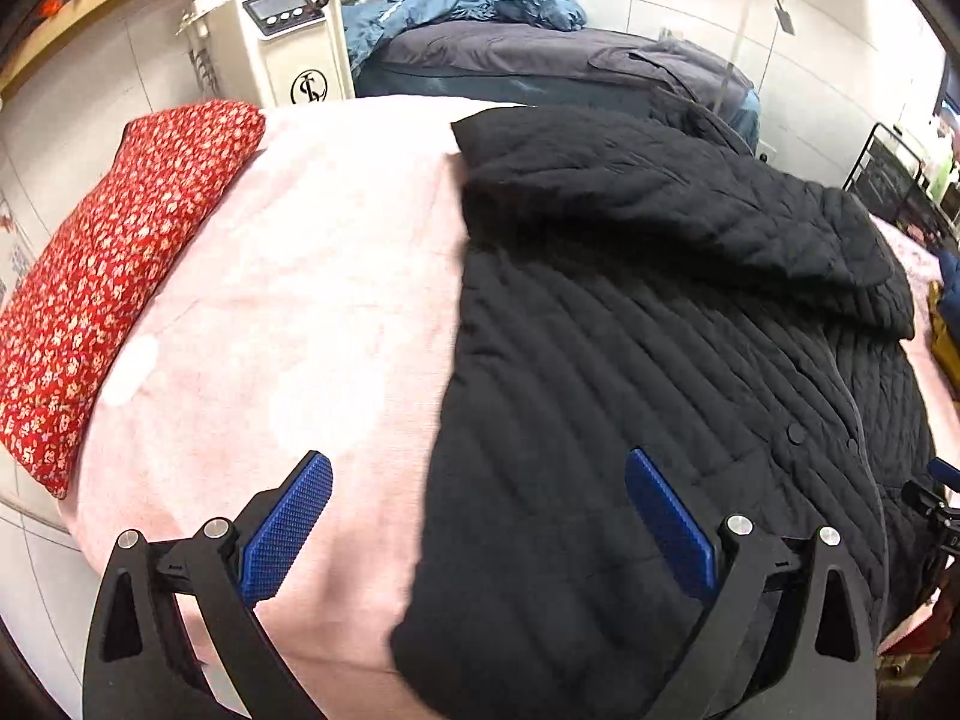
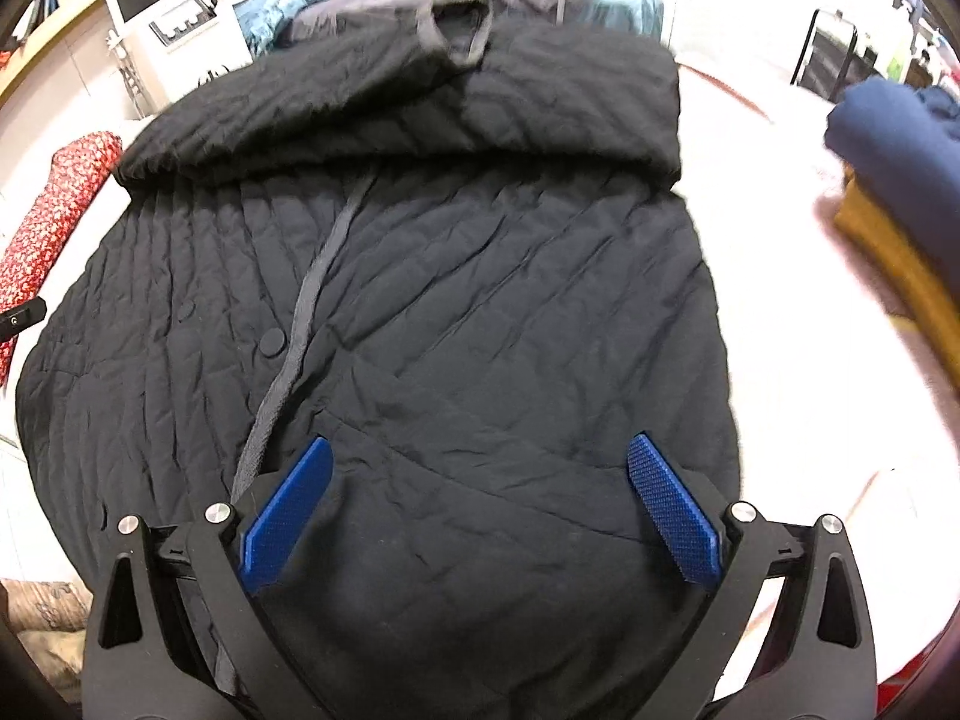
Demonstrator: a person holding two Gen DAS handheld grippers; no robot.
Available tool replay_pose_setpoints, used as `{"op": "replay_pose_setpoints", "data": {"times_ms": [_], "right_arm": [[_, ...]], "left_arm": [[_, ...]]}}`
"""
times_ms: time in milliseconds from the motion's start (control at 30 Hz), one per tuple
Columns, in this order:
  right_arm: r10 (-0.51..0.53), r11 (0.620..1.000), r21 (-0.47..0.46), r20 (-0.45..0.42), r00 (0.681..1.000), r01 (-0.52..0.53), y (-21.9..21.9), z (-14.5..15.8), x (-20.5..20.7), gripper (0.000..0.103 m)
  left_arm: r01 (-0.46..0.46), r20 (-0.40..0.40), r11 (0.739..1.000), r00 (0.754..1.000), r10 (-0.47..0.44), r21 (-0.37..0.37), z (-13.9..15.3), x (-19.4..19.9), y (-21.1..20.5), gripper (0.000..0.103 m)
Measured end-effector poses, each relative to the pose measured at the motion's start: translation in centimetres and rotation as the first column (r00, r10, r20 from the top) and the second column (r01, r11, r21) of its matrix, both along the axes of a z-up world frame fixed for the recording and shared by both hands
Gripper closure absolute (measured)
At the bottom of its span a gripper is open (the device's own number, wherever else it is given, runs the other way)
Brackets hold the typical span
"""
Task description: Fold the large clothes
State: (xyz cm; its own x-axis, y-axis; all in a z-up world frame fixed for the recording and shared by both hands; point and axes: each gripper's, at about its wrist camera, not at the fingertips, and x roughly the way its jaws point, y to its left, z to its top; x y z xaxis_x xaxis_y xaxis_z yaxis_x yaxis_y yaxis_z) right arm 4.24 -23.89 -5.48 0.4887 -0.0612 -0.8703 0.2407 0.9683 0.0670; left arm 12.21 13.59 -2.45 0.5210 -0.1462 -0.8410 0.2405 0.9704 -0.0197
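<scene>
A large black quilted jacket lies spread on a pink bedspread, its upper part folded over across the body. It fills the right wrist view, snap buttons and front placket showing. My left gripper is open and empty, hovering over the jacket's left edge, one finger over the pink cover, one over the jacket. My right gripper is open and empty above the jacket's lower middle. The right gripper's tip shows at the left wrist view's right edge.
A red floral folded cloth lies along the bed's left side. Folded navy and mustard garments sit at the right. Behind are a dark bed with blue and grey clothes, a white machine and a black rack.
</scene>
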Motion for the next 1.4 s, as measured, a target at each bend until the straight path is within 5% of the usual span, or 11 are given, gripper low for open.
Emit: {"op": "replay_pose_setpoints", "data": {"times_ms": [200,367,533,667,800,933,1100,1233,1333,1400], "right_arm": [[-0.030,1.000,-0.006,0.032,0.999,0.030,-2.7,1.3,-0.9,0.006],[-0.123,0.992,0.014,0.060,0.991,0.122,-6.9,1.8,-1.8,0.006],[-0.208,0.962,0.175,-0.024,0.978,0.209,-11.5,-0.1,-2.5,0.006],[-0.239,0.909,0.335,-0.071,0.968,0.249,-13.8,-2.1,-3.1,0.006],[-0.116,0.918,0.371,-0.087,0.989,0.140,-12.8,-1.9,-2.7,0.006],[-0.011,0.854,0.517,-0.094,0.995,0.059,-11.6,-2.4,-2.4,0.019],[0.026,0.796,0.603,-0.121,0.992,0.053,-11.1,-3.3,-3.3,0.038],[0.079,0.751,0.659,-0.145,0.986,0.037,-10.4,-3.8,-4.4,0.039],[0.125,0.796,0.605,-0.162,0.979,-0.002,-8.7,-3.8,-4.4,0.039],[0.141,0.825,0.564,-0.172,0.975,-0.020,-7.8,-3.6,-4.2,0.039]], "left_arm": [[0.024,-0.033,0.990,0.999,-0.029,-0.139,-0.3,0.3,2.6,0.007],[0.010,-0.134,0.919,0.989,-0.068,-0.395,-2.0,0.6,5.1,0.007],[0.035,-0.234,0.925,0.963,-0.133,-0.380,-4.1,1.1,4.6,0.007],[0.091,-0.302,0.902,0.924,-0.235,-0.421,-5.5,1.1,3.3,0.007],[0.170,-0.300,0.881,0.897,-0.324,-0.442,-6.0,0.1,1.8,0.008],[0.230,-0.296,0.851,0.868,-0.398,-0.471,-5.9,-1.2,0.9,0.013],[0.212,-0.293,0.831,0.867,-0.403,-0.515,-5.7,-1.6,1.5,0.033],[0.163,-0.291,0.772,0.863,-0.414,-0.614,-5.7,-1.3,2.3,0.038],[0.149,-0.363,0.831,0.848,-0.386,-0.537,-7.4,-0.7,1.5,0.030],[0.168,-0.346,0.818,0.846,-0.406,-0.550,-7.2,-0.6,0.8,0.016]]}}
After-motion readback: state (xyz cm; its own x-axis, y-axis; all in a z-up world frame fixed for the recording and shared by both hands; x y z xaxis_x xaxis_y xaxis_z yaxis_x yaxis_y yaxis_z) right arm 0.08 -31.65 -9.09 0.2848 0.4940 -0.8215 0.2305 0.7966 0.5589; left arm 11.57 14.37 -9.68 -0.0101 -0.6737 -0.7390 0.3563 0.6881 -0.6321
